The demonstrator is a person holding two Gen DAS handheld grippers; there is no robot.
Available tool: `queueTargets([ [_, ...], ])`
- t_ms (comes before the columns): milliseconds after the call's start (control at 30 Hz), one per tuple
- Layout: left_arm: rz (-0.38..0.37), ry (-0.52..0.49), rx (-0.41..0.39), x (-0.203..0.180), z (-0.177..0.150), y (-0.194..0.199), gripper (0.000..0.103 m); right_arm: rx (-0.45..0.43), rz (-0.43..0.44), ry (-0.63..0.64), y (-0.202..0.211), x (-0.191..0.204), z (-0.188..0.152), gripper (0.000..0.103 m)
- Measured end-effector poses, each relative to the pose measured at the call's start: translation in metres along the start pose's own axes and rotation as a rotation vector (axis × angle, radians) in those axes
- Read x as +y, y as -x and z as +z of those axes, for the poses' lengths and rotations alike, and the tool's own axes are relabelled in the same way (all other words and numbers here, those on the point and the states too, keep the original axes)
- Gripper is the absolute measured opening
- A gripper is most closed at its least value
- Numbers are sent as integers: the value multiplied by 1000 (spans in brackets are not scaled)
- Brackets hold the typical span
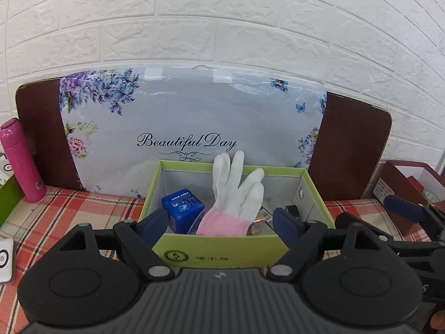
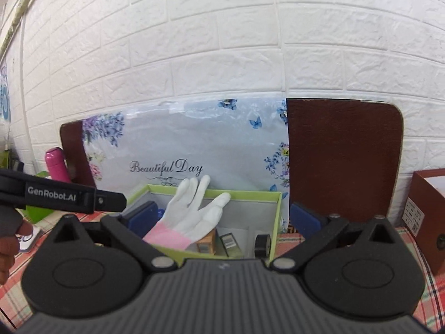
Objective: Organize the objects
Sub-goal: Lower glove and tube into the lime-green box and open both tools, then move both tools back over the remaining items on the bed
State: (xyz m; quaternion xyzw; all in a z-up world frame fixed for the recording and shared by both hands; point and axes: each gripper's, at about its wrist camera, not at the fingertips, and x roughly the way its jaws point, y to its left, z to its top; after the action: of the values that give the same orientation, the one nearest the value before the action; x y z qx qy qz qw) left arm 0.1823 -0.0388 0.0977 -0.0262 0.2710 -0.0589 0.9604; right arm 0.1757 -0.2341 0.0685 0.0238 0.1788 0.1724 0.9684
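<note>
Both your left hand-held gripper (image 1: 219,218) and right hand-held gripper (image 2: 221,218) stand released and empty; the white glove (image 1: 236,194) leans inside the green box (image 1: 222,246), fingers over its rim, apparently dropped there for storage.

A pink flask (image 1: 19,159) stands beside a floral "Beautiful Day" bag (image 1: 192,128), perhaps plastic.

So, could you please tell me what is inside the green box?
A white glove with a pink cuff, a blue cube, a small wooden item, a dark packet and a black tape roll. The glove covers whatever lies beneath.
</note>
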Motion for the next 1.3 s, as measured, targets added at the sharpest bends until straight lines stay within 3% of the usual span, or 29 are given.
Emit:
queueTargets([
  [133,18,-42,-19,-9,-21,27,86,-2,7,-22,35,9,-13,103],
  [500,24,-54,48,-15,-71,56,86,38,7,-112,89,23,-62,103],
  [1300,76,50,243,29,-136,43,86,180,-5,-164,98,28,-117,103],
])
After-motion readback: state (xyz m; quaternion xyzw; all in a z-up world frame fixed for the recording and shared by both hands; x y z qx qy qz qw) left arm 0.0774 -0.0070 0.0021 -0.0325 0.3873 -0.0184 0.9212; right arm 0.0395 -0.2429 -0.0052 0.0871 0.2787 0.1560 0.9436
